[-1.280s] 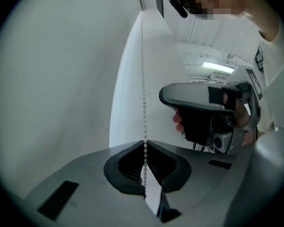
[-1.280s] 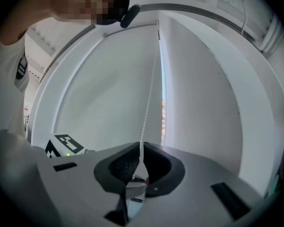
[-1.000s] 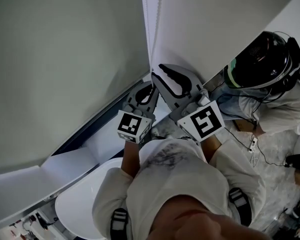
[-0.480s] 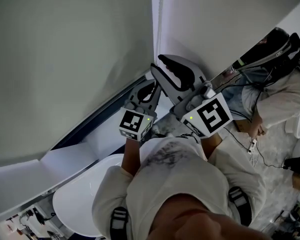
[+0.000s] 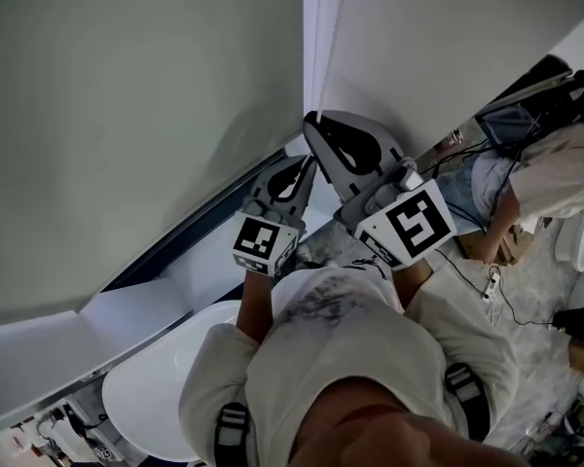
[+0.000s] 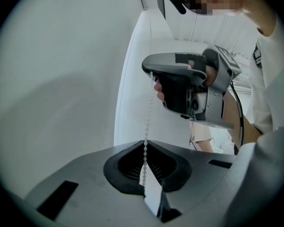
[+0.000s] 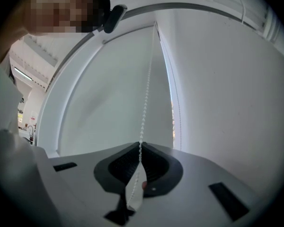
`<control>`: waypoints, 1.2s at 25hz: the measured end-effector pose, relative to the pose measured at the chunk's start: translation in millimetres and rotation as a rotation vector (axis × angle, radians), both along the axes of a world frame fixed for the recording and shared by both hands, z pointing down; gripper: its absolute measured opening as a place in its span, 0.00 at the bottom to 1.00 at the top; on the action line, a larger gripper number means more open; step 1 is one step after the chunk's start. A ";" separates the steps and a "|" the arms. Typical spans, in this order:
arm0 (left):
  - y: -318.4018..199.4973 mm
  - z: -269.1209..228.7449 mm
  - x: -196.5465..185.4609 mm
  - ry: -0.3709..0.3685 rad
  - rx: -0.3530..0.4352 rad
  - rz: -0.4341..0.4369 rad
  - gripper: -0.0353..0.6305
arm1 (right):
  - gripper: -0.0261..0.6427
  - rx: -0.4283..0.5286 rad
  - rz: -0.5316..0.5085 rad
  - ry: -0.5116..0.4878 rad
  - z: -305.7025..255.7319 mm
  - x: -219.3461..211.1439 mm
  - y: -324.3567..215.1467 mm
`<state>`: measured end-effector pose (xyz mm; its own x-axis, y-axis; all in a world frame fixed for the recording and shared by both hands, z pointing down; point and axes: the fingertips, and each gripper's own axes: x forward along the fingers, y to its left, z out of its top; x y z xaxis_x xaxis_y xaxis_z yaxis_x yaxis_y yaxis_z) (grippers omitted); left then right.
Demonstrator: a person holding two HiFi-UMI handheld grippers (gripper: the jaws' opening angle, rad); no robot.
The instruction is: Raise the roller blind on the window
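Observation:
A thin white bead chain [image 6: 147,112] hangs beside the grey roller blind [image 5: 127,115]. My left gripper [image 6: 145,143] is shut on the chain, which runs down between its dark pads. Just above it, my right gripper [image 7: 141,144] points up along the same chain [image 7: 146,93]. Its jaws are closing, and their tips meet on the beads. In the head view the right gripper [image 5: 313,123] sits higher and closer to the blind's edge than the left gripper [image 5: 308,163]. From the left gripper view the right gripper [image 6: 149,70] shows with the chain leaving its tip.
The white window sill [image 5: 204,270] and a dark frame strip [image 5: 175,236] run below the blind. A white round surface [image 5: 156,387] lies low at left. Another person [image 5: 555,173] crouches at right among cables [image 5: 496,280] on the floor.
The right gripper's jaws stood wide apart around the chain earlier and are now together on it. The person at right has shifted further right. The left gripper has stayed put.

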<state>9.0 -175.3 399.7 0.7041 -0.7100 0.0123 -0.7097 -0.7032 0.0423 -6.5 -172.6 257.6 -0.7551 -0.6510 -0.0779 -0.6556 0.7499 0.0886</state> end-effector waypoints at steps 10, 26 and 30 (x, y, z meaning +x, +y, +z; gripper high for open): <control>7.6 -2.4 -14.6 0.009 -0.004 -0.028 0.07 | 0.14 -0.047 -0.021 -0.051 15.4 -0.3 -2.3; 24.9 0.8 -24.0 -0.008 -0.023 -0.054 0.07 | 0.14 -0.069 -0.002 -0.047 48.1 -3.9 -1.4; 27.4 -3.9 -28.8 0.003 -0.022 -0.056 0.07 | 0.14 -0.084 -0.002 -0.029 61.5 -6.3 -2.4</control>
<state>-19.8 -148.0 395.8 0.6634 -0.7478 0.0264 -0.7478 -0.6612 0.0600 -12.8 -175.0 319.1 -0.7548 -0.6544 -0.0451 -0.6553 0.7554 0.0058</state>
